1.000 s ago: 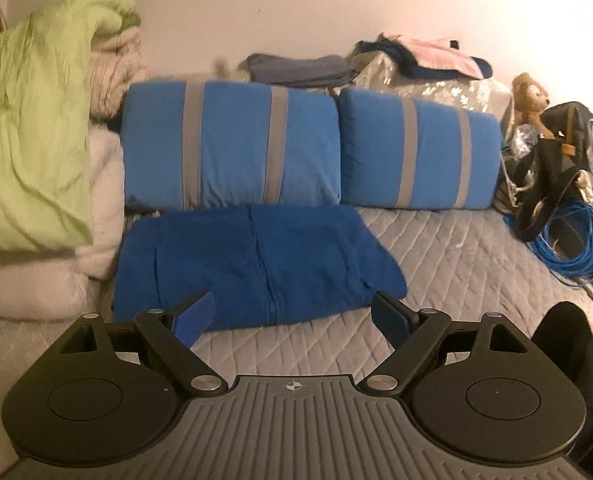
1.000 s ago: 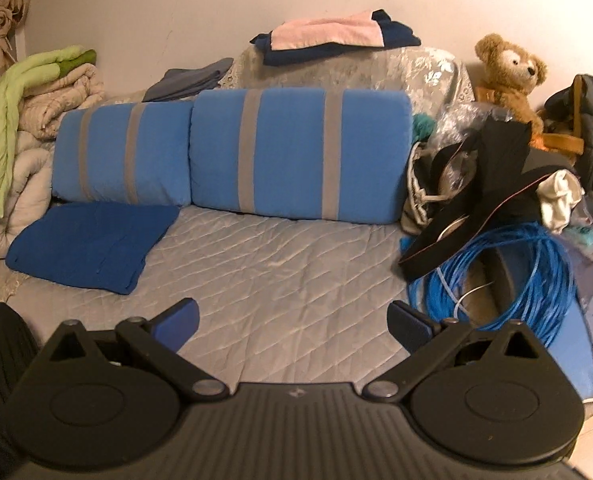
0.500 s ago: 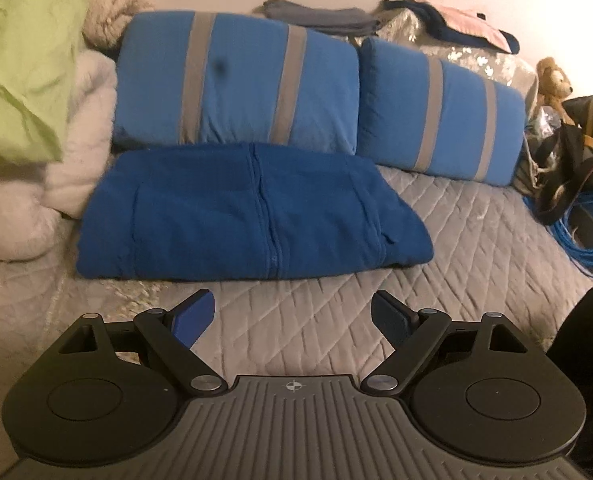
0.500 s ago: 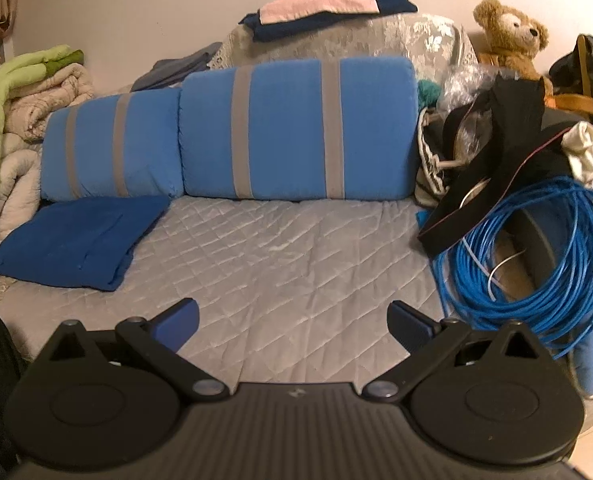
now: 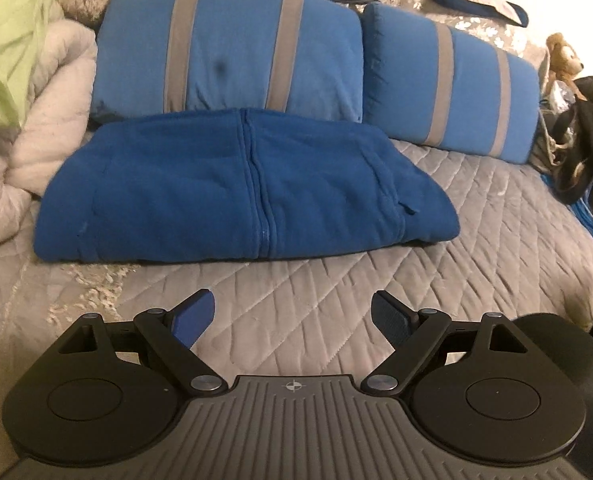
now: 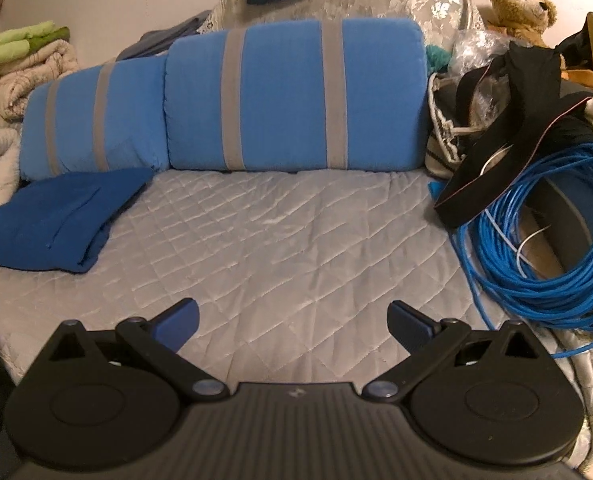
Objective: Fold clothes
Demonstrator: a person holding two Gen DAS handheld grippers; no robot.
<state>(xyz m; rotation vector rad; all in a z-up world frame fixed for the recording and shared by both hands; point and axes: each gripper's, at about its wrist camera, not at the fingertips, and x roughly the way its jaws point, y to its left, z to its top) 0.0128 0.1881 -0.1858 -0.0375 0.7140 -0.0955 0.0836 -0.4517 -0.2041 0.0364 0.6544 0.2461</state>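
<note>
Lying folded on bed (image 5: 476,240), blue sweater (image 5: 232,196) sits against left pillow (image 5: 228,52), long axis left-right, zipper seam running toward camera. Left gripper (image 5: 294,314) jaws spread, empty. Right view: sweater (image 6: 56,220) far left; right gripper (image 6: 292,320) jaws spread, empty; cable coil (image 6: 536,240) right.

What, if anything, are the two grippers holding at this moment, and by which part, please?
Nothing is held. The left gripper and the right gripper both stand open over the grey quilt, short of the folded blue garment.
</note>
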